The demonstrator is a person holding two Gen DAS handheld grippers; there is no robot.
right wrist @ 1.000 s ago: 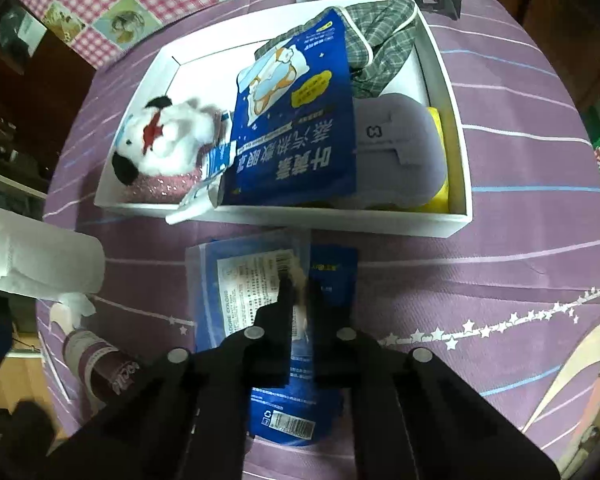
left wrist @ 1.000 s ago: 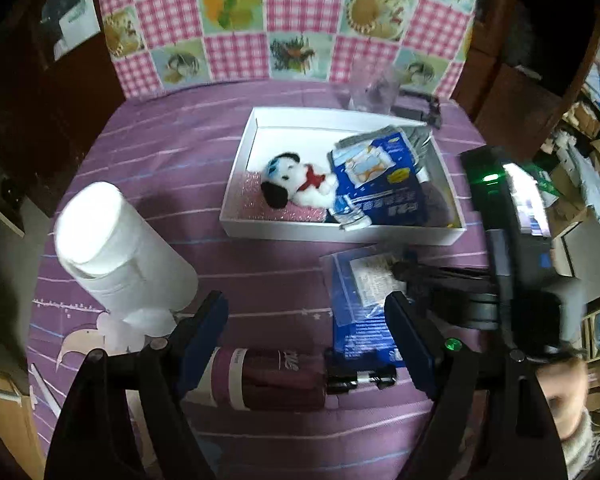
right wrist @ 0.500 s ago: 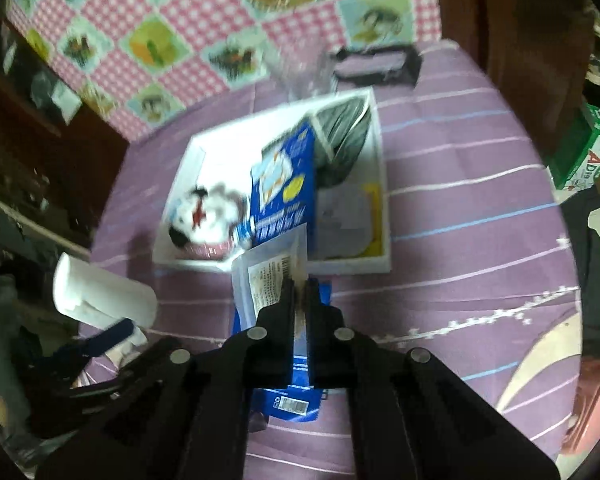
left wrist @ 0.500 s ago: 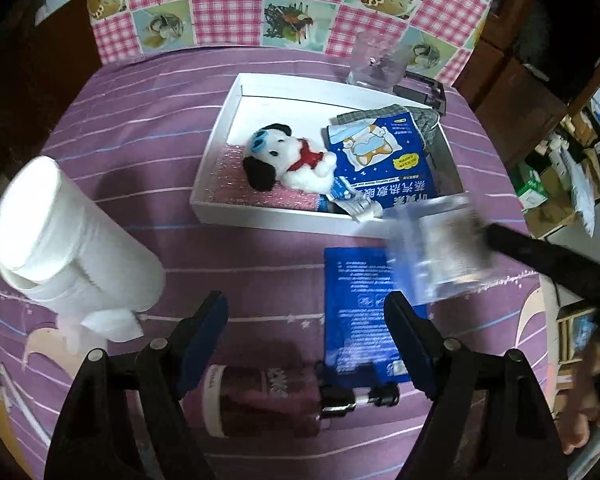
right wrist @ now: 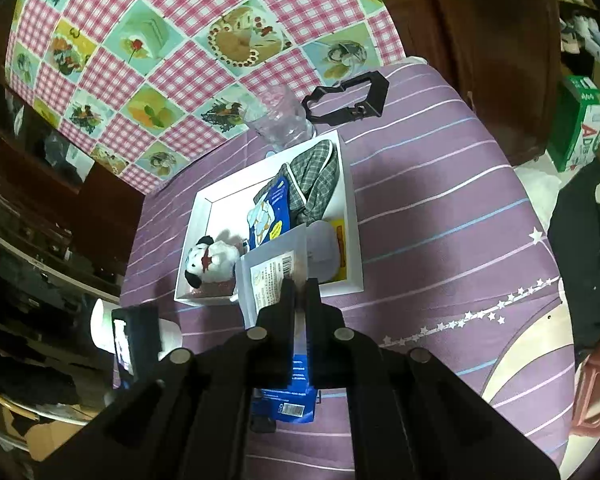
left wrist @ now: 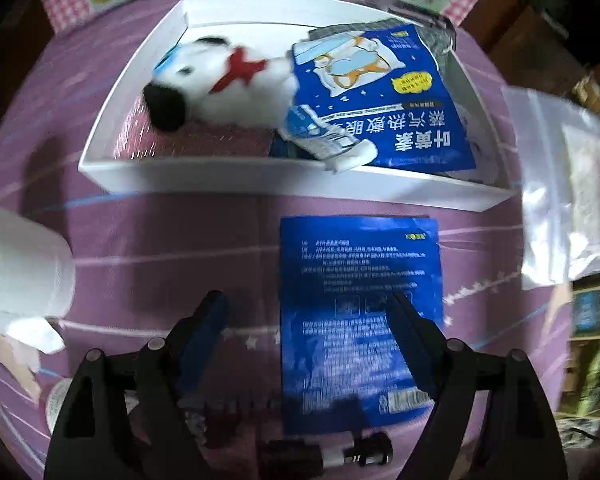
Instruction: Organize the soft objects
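A white tray (left wrist: 228, 176) on the purple cloth holds a plush dog (left wrist: 220, 88), a blue eye-mask packet (left wrist: 400, 120) and checked cloth (right wrist: 316, 176). A blue pouch (left wrist: 356, 304) lies flat on the cloth in front of the tray. My left gripper (left wrist: 308, 320) is open just above the table, its right finger over the pouch's edge. My right gripper (right wrist: 298, 284) is shut on a clear plastic bag (right wrist: 272, 268) and holds it high above the tray; the bag also shows at the right in the left wrist view (left wrist: 568, 200).
A white paper roll (left wrist: 16, 264) lies at the left. A dark bottle with a pump (left wrist: 332, 456) lies under my left gripper. A clear glass (right wrist: 278, 120) and a black clip (right wrist: 352, 100) stand behind the tray (right wrist: 350, 240). Boxes and cabinets surround the table.
My right gripper has lifted the clear bag off the blue pouch and risen high above the table. My left gripper has moved forward and lower toward the pouch and tray.
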